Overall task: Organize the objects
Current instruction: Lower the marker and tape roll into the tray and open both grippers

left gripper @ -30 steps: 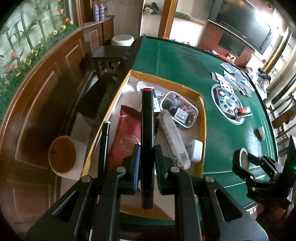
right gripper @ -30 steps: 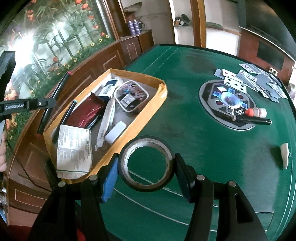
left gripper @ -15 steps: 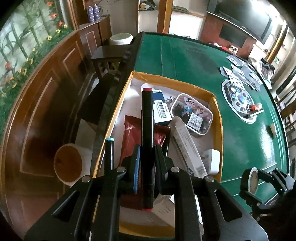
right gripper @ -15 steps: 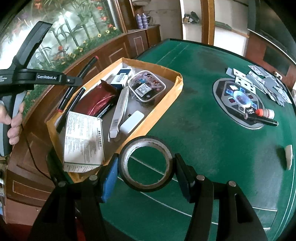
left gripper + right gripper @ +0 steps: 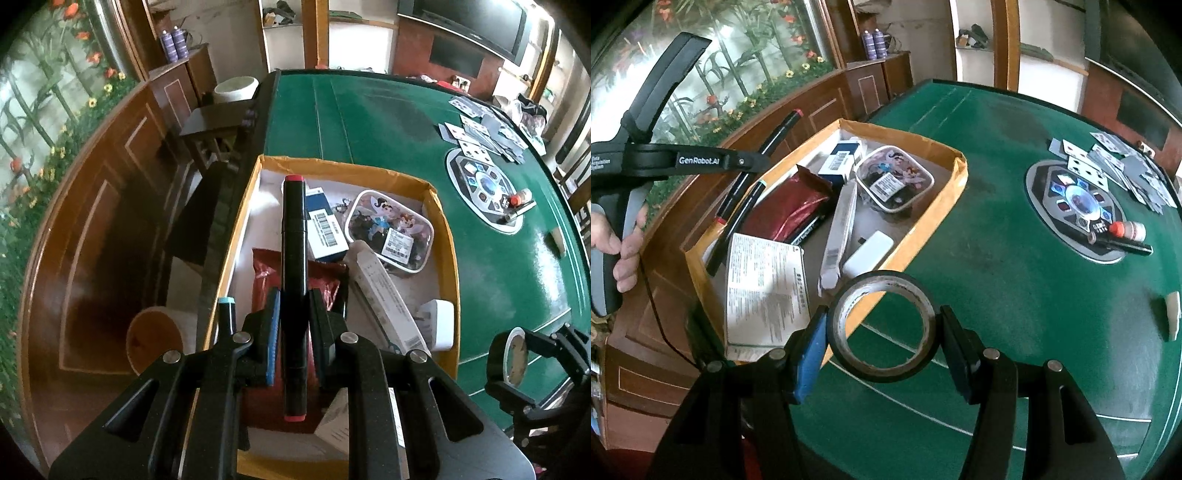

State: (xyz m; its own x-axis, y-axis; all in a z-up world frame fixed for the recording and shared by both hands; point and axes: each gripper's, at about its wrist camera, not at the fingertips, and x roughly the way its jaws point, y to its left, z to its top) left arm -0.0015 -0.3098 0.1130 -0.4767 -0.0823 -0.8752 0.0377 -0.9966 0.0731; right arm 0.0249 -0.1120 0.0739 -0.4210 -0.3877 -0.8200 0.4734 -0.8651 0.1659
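My left gripper [image 5: 293,314] is shut on a black marker with red ends [image 5: 293,236], held above the near left part of an open yellow cardboard box [image 5: 448,236]. The box holds a red pouch [image 5: 266,269], a blue-and-white carton [image 5: 325,221], a clear cartoon-printed case [image 5: 391,225], a long white box [image 5: 384,295], a white block [image 5: 437,321] and a teal-tipped pen [image 5: 226,314]. My right gripper [image 5: 882,328] is shut on a black tape roll [image 5: 849,358], held over the box's near right edge [image 5: 919,229]. The left gripper [image 5: 753,162] and marker [image 5: 779,129] show in the right wrist view.
The box sits on a green felt table [image 5: 1015,295]. A round game disc [image 5: 1078,206], a small red-capped bottle [image 5: 1130,230], a black pen [image 5: 1126,245] and playing cards [image 5: 1108,162] lie at the right. A printed leaflet [image 5: 764,284] lies in the box. A dark stool [image 5: 214,125] stands left of the table.
Both grippers have moved toward the box, still holding their objects. The left now holds the marker over the box's inside; the right brought the tape closer to the box's edge.
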